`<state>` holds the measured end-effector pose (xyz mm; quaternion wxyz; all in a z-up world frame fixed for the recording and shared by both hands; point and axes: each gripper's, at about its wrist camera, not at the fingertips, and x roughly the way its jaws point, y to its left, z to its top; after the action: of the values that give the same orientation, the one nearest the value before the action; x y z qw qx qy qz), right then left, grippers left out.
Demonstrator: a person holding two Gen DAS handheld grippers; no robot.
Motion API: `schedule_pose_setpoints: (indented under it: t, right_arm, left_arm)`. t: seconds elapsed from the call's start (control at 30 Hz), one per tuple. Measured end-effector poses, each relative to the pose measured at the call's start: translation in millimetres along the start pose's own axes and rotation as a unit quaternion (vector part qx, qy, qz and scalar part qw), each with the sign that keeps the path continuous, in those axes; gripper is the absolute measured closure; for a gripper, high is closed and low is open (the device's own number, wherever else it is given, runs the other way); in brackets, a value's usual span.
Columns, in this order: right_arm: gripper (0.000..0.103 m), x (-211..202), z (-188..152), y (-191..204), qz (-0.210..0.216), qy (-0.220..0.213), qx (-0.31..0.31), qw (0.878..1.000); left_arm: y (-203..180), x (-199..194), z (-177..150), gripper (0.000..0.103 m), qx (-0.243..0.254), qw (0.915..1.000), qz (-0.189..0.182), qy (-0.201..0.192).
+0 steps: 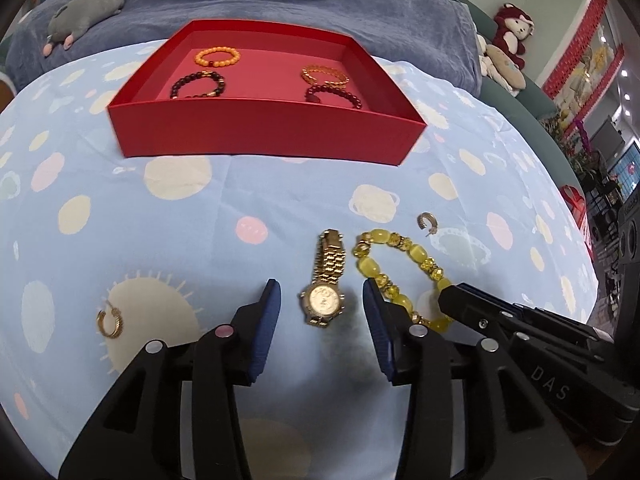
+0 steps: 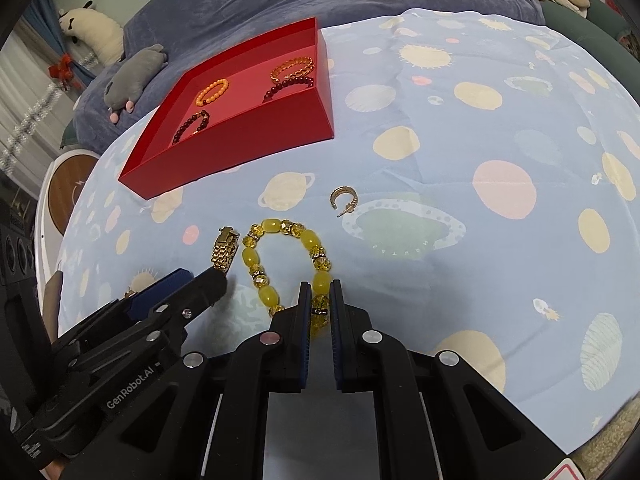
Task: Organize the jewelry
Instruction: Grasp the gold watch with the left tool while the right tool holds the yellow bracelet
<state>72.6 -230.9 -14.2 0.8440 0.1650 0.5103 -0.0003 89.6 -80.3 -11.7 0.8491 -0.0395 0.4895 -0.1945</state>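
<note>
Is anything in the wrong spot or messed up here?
Nothing looks broken or spilled. Two gold hoop earrings lie far apart: one left of the gold watch, the other beyond the yellow bracelet. All four are outside the red box holding four bracelets.

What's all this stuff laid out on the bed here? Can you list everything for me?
Red box: one, open, far end of the sheet.
Bracelets in the box: four; orange, dark bead, gold chain, dark red.
Gold watch: one, on the sheet between the left gripper's open fingers.
Yellow bead bracelet: one, beside the watch.
Gold hoop earrings: two; one left, one beyond the bracelet.
Sheet: one, light blue, planet print.
Plush toys: grey, red, white, around the bed.
Left gripper: black, blue pads, open.
Right gripper: black, shut on the yellow bead bracelet.
</note>
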Motion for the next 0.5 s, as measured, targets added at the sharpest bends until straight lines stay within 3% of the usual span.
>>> schedule_pose_setpoints:
  t: [0.1, 0.23, 0.4, 0.5]
  right_arm:
    - [0.095, 0.8, 1.0, -1.4, 0.0, 0.0, 0.003, 1.0]
    - [0.095, 1.5, 1.2, -2.0, 0.0, 0.001, 0.003, 1.0]
    - [0.095, 0.6, 1.2, -1.9, 0.001, -0.001, 0.001, 1.0]
    - [0.095, -2.1, 2.0, -1.3, 0.004, -0.004, 0.002, 1.0]
  left_arm:
    - [-9.2, 5.0, -1.3, 0.064, 0.032, 0.9993, 0.018, -0.005]
    - [-11.0, 5.9, -4.6, 0.08, 0.045, 0.9983, 0.035, -0.015]
    - [-9.6, 5.3, -3.3, 0.08, 0.045, 0.9983, 0.036, -0.012]
    - [-3.7, 0.1, -2.1, 0.08, 0.018, 0.9996, 0.022, -0.005]
